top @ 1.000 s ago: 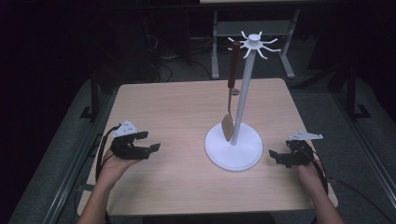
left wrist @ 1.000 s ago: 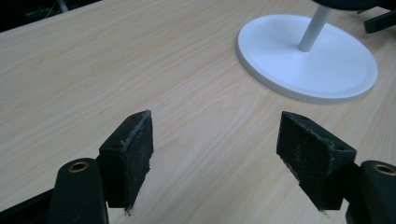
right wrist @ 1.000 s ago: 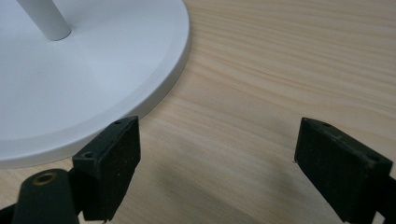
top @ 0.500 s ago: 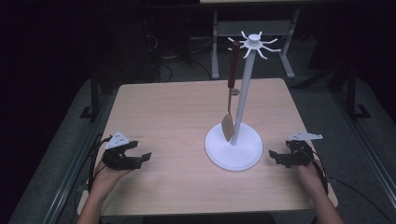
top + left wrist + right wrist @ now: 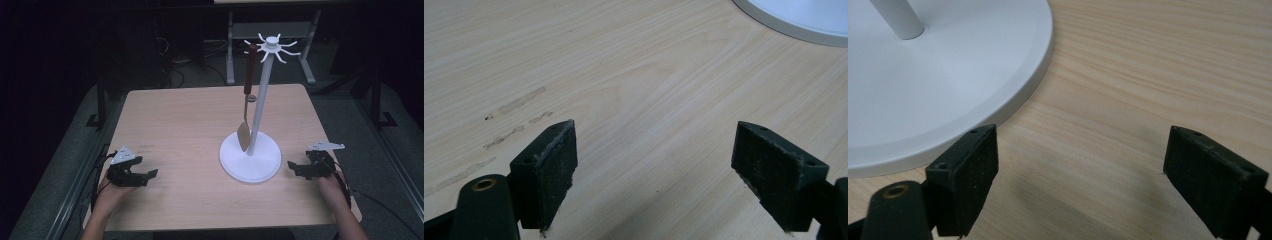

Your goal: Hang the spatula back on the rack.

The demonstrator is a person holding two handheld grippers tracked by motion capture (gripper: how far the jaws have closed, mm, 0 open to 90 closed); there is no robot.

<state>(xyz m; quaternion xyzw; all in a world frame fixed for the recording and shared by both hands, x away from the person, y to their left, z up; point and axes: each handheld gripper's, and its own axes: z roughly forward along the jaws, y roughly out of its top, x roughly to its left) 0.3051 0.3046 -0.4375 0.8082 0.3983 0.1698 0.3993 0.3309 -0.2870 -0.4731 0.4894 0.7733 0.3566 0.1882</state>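
1. Here the left gripper (image 5: 148, 174) rests low at the near left of the wooden table (image 5: 180, 120); its jaws have just been opening and now stand wide apart with nothing but bare wood between them.
2. The right gripper (image 5: 294, 167) sits at the near right, jaws likewise spread and empty, just beside the rim of the stand's round white base (image 5: 948, 85).
3. Outward from both, the white utensil stand (image 5: 260, 105) rises from that base, with hooked arms at its crown.
4. A spatula (image 5: 246, 95) with a reddish-brown handle hangs from one hook, its blade just above the base, close to the pole.
5. The hanging looks finished, so the step in hand seems to be settling both hands clear. To do it well, keep the jaws open and low, and hold the right gripper off the base so the stand is not nudged and the spatula does not swing.
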